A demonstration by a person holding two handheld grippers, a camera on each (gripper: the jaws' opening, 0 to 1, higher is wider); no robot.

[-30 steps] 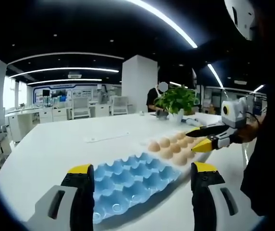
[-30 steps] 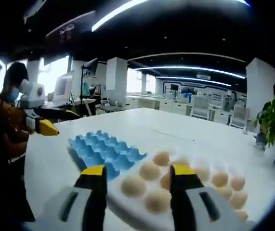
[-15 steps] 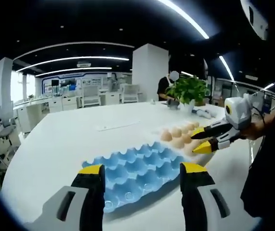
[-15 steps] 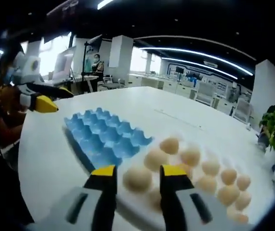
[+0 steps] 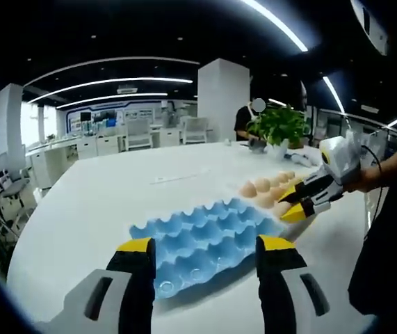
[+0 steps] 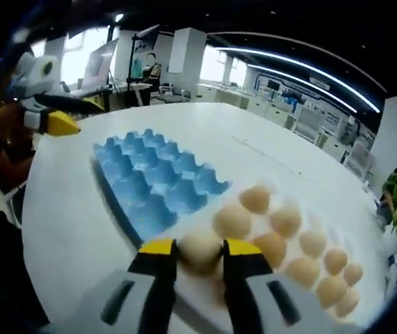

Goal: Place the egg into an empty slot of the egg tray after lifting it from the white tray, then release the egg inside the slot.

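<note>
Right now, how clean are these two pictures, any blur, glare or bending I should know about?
Left gripper view: sharp, ceiling light strips curve from fisheye bending, blue egg tray crisp. Right gripper view: softer, eggs and white tray blurred near the right hand-held gripper, bright window glare upper left.

R gripper (image 6: 191, 248) jaws nearly closed, angled down; L gripper (image 5: 202, 245) jaws wide apart, level.

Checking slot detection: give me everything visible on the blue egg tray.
The blue egg tray is a light blue moulded tray, thin and plastic-looking, with rows of cupped slots between raised peaks. Every slot in view is empty. It lies flat on the white table, its end beside the white tray of eggs. The left gripper hangs over its near edge; neither gripper visibly touches it.
</note>
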